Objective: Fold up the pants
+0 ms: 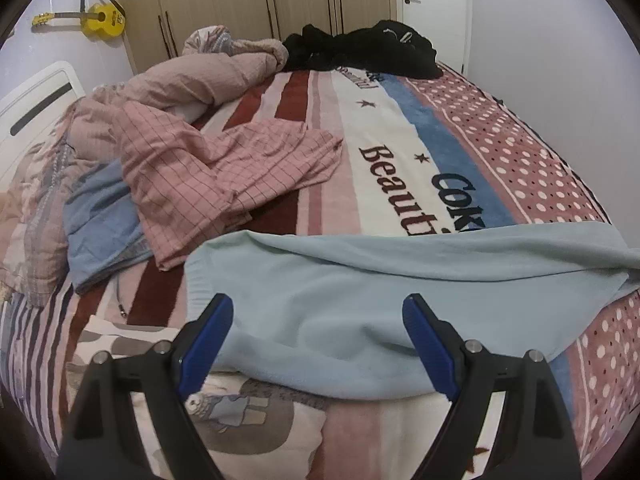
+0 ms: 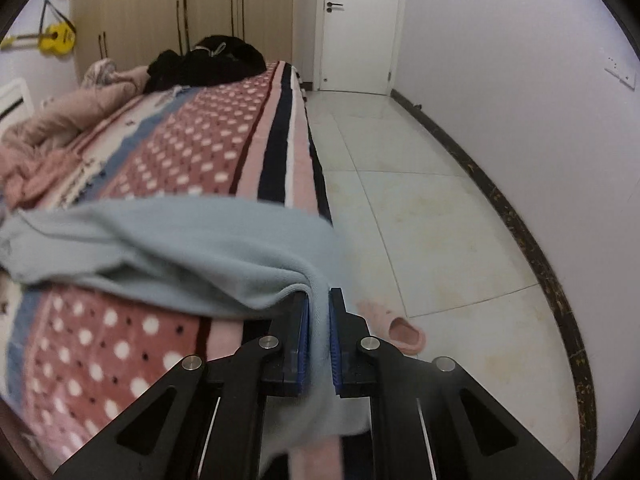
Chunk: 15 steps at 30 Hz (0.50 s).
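Observation:
The light blue pants (image 1: 360, 292) lie spread across the near part of the bed, over the patterned blanket (image 1: 384, 128). My left gripper (image 1: 318, 312) is open just above their near left part, its blue-padded fingers on either side of the cloth without gripping it. In the right wrist view the same pants (image 2: 180, 248) drape over the bed's right edge. My right gripper (image 2: 319, 304) is shut on a bunched fold of the pants at that edge, and cloth hangs down between the fingers.
A pink checked garment (image 1: 224, 172) and blue cloth (image 1: 100, 220) lie at the left, a pink duvet (image 1: 200, 76) behind. Black clothes (image 1: 360, 52) are piled at the far end. A pink slipper (image 2: 400, 330) lies on the tiled floor (image 2: 440, 220) right of the bed.

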{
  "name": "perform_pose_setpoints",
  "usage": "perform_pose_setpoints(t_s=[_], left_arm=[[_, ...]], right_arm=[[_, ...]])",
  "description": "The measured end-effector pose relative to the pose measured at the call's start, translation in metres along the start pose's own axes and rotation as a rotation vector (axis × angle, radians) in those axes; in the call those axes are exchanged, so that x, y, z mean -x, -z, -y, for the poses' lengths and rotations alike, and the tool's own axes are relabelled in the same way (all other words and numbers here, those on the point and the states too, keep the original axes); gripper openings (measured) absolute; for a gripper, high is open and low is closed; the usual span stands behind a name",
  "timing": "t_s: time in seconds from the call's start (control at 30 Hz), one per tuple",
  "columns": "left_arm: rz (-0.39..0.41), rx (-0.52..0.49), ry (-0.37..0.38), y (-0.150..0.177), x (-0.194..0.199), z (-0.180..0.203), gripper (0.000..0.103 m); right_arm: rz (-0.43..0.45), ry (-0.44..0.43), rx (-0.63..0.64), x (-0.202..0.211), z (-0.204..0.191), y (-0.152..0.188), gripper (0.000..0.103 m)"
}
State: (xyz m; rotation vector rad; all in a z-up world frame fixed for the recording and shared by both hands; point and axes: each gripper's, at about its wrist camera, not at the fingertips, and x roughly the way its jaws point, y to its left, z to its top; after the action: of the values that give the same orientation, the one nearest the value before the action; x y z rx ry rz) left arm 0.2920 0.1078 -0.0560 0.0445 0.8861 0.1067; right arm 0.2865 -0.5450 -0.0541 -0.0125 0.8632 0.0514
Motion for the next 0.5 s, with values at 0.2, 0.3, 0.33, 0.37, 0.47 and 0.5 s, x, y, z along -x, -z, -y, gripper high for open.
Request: perform_pose_setpoints(t_s=[0.2, 0.3, 0.33, 0.37, 0.47, 0.5], left_arm=[[-0.018, 0.008, 0.002, -0.004, -0.014, 0.003, 0.084], [-0.031, 0.009, 0.002, -0.008, -0.02, 0.006, 0.084], [-0.035, 0.007, -0.004, -0.01, -0.022, 0.006, 0.084], [-0.038, 0.004, -0.012, -0.011, -0.025, 0.007, 0.084], [-0.055, 0.004, -0.041, -0.015, -0.035, 0.008, 0.084], [-0.063, 0.012, -0.042, -0.016, -0.039, 0.007, 0.084]], right_arm=[[-0.131, -0.097, 0.007, 0.013, 0.029, -0.042, 0.004], [-0.215, -0.145, 0.016, 0.017, 0.031, -0.059, 0.004], [-0.234, -0.147, 0.026, 0.016, 0.031, -0.063, 0.004], [-0.253, -0.142, 0.039, 0.016, 0.032, -0.066, 0.004], [-0.327, -0.125, 0.024, -0.005, 0.047, -0.074, 0.004], [-0.352, -0.115, 0.008, -0.017, 0.054, -0.074, 0.004]])
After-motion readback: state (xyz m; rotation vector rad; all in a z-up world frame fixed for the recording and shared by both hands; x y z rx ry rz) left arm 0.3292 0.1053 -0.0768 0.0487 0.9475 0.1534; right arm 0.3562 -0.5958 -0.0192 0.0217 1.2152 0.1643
